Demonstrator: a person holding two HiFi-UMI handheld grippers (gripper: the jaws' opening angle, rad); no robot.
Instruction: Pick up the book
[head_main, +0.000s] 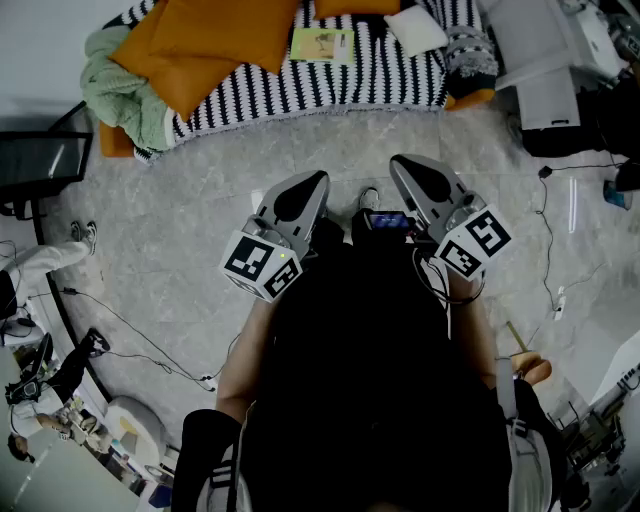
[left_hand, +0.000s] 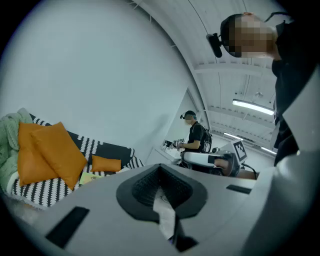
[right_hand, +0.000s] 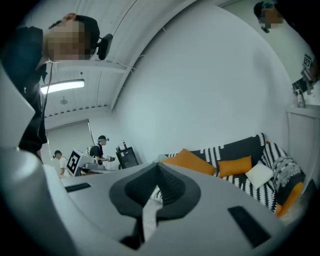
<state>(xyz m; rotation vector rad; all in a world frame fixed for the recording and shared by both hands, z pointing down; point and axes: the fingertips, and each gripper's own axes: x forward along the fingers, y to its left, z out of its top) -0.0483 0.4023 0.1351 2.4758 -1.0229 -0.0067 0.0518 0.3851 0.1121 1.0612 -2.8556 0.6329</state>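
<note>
The book (head_main: 322, 45), thin with a pale green cover, lies flat on the black-and-white striped sofa (head_main: 330, 85) at the top of the head view. In the left gripper view the book (left_hand: 89, 177) shows small beside an orange cushion. My left gripper (head_main: 314, 182) and right gripper (head_main: 401, 163) are held side by side over the marble floor, well short of the sofa, both pointing toward it. Each has its jaws pressed together with nothing between them. The left gripper (left_hand: 160, 169) and the right gripper (right_hand: 157, 169) fill the lower half of their own views. The right gripper view does not show the book.
Orange cushions (head_main: 215, 40), a green blanket (head_main: 115, 95) and a white cushion (head_main: 417, 28) lie on the sofa. A black stand (head_main: 40, 160) is at the left, white equipment (head_main: 550, 60) at the right. Cables (head_main: 560, 240) trail on the floor. Another person (left_hand: 196, 137) stands far off.
</note>
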